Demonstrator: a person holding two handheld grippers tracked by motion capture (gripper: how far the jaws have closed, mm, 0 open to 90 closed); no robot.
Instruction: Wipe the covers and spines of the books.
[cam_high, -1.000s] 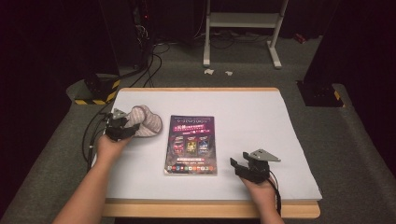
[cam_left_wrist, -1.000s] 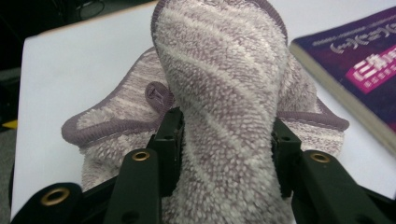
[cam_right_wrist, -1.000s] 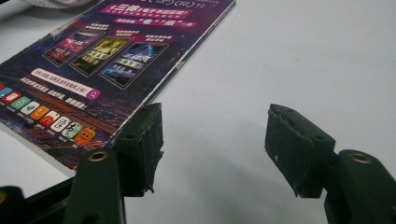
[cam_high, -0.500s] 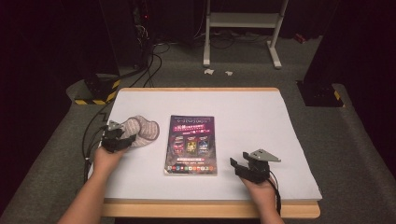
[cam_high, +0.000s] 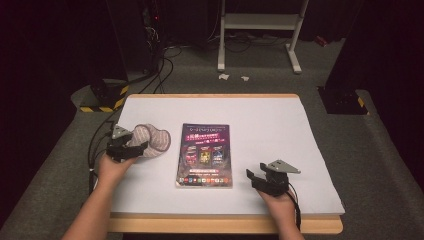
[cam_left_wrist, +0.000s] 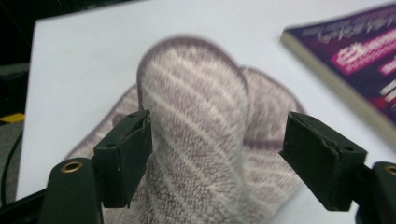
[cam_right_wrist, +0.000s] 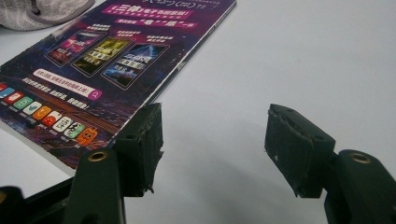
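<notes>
On the white table (cam_high: 260, 125), left of the purple booklet (cam_high: 205, 155), lies the soft, light, floppy striped sock (cam_high: 150, 140), best pinched at a bunched fold, its knit clear in the left gripper view between the just-opened left gripper (cam_left_wrist: 217, 149), while the right gripper (cam_right_wrist: 215, 149) gapes empty.

White table (cam_high: 280, 115), grey carpet floor (cam_high: 380, 150), white stand (cam_high: 260, 22), dark surroundings

A grey, white-striped sock (cam_high: 150, 140) lies bunched on the table's left, near the book.
</notes>
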